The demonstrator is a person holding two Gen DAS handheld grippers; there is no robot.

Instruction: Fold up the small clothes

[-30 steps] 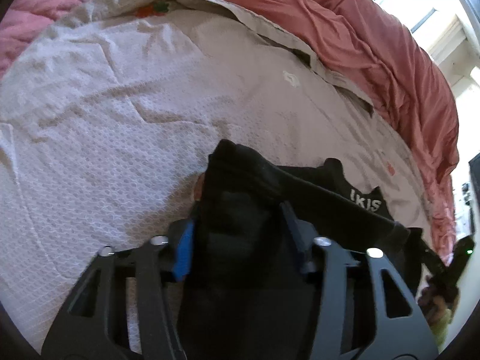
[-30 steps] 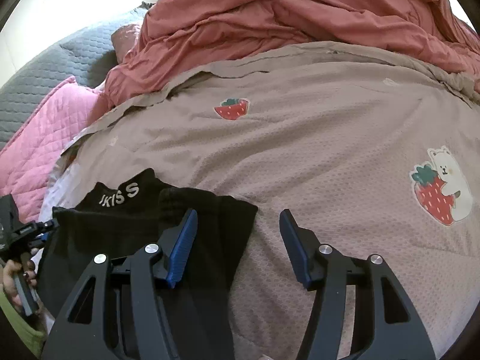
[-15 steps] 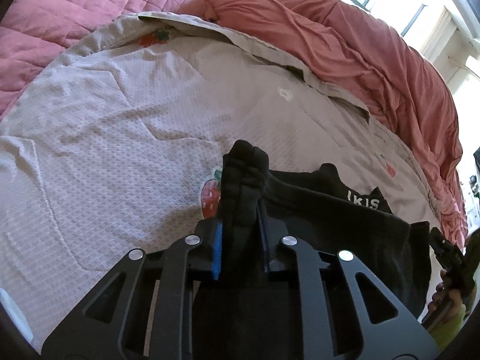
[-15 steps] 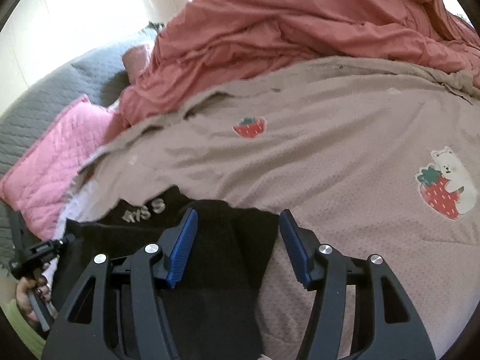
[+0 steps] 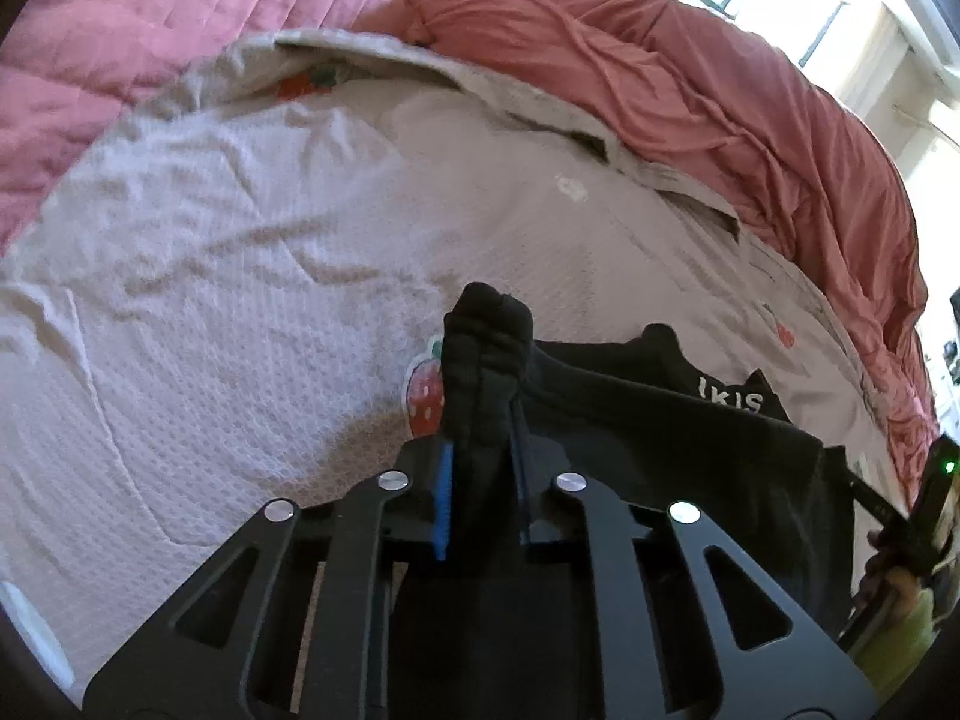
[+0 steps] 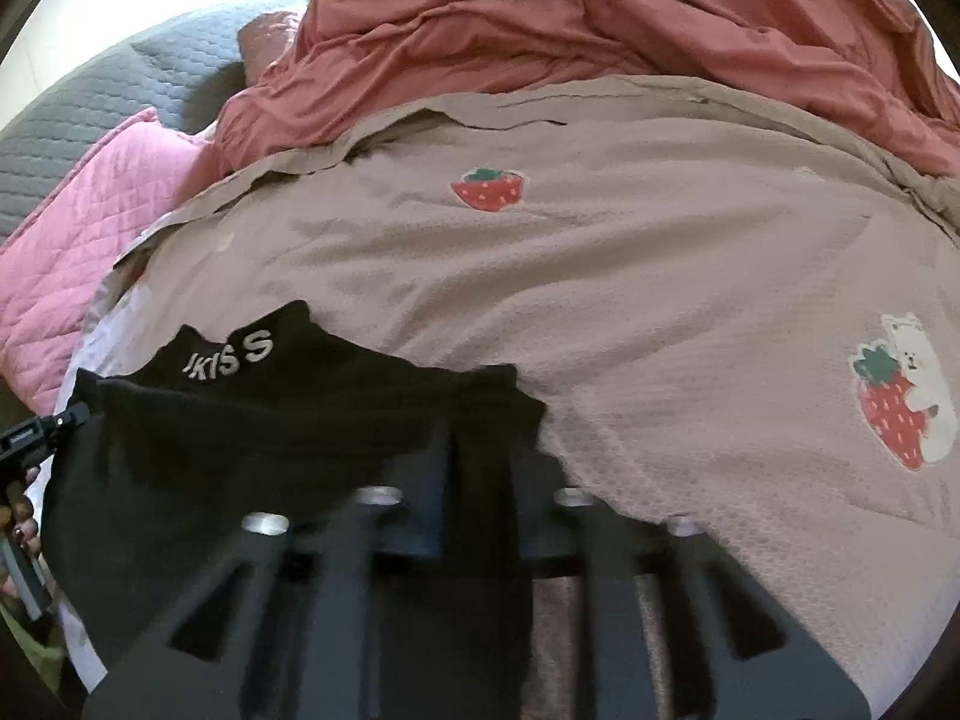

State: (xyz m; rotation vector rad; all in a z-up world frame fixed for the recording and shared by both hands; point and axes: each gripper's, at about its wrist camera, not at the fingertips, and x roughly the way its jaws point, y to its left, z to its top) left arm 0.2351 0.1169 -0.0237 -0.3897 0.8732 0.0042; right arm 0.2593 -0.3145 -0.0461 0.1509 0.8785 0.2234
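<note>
Black fabric, a small garment [image 6: 252,438] with white lettering on its band, lies at the near edge of the bed, on the mauve strawberry-print cover [image 6: 630,300]. Each of its two near corners is pinched, judging by how the cloth runs up into both tools.

The left gripper [image 5: 480,468] is clenched on a bunched corner at the garment's left end; the wad stands up past the blue-padded fingers [image 5: 443,492], so the bite looks deep enough not to slip.

The right gripper [image 6: 480,456] is blurred, yet its fingers stand close together with dark cloth between them, so it appears clamped on the right end.

Holding both ends probably keeps the edge taut for lifting and laying over the lettered band. A red duvet [image 6: 600,18] is heaped at the far side, well apart.
</note>
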